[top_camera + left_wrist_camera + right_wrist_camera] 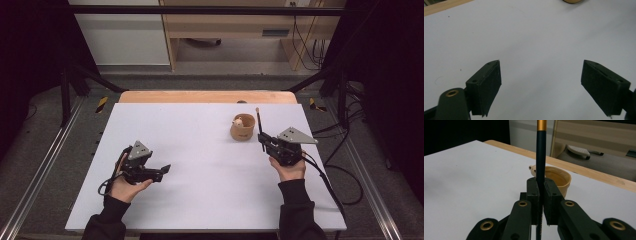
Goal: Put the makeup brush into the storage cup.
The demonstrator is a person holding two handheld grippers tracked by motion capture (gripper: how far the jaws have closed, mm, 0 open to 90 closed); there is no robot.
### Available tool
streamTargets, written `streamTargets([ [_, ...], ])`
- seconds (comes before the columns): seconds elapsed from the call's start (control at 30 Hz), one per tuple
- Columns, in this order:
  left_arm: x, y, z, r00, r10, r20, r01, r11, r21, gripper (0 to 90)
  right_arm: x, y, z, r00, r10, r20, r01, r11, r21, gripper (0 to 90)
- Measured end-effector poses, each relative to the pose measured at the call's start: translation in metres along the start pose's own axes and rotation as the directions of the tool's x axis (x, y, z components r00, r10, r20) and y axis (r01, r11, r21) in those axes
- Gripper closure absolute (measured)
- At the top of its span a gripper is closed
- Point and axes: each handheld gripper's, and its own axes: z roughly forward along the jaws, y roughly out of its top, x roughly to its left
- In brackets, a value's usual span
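- We see the right gripper clamped on a dark pencil with a gold band near its top; the pencil stands upright between the closed jaws, just beside the wooden cup at the far right of the table.
- We judge the grip narrow: the pads hold the pencil low on its shaft, so it could pivot or slide if the hand tilts.
- If the pencil is meant for the cup, we think its lower end could catch the rim and tip the light cup over, since nothing steadies it.
- A small pale object sits at the cup's rim; we cannot tell what it is, and a careless entry could knock it out.
- The left gripper rests near the table's left side, well apart from the cup, jaws spread wide with nothing between them; it is too far off to brace the cup.
- Count: 1 pencil, 1 cup, 1 pale object, 2 grippers, 1 table.
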Motion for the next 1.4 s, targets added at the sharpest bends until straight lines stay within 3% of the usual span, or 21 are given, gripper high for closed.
streamTargets([
  [1.4, 0.002, -0.001, 0.001, 1.0000, -0.007, -0.001, 0.007, 1.0000, 0.007, 13.9, -0.026, 0.014, 0.044, 0.9910, 0.104, 0.085, -0.102, 0.995, -0.020, 84.0],
])
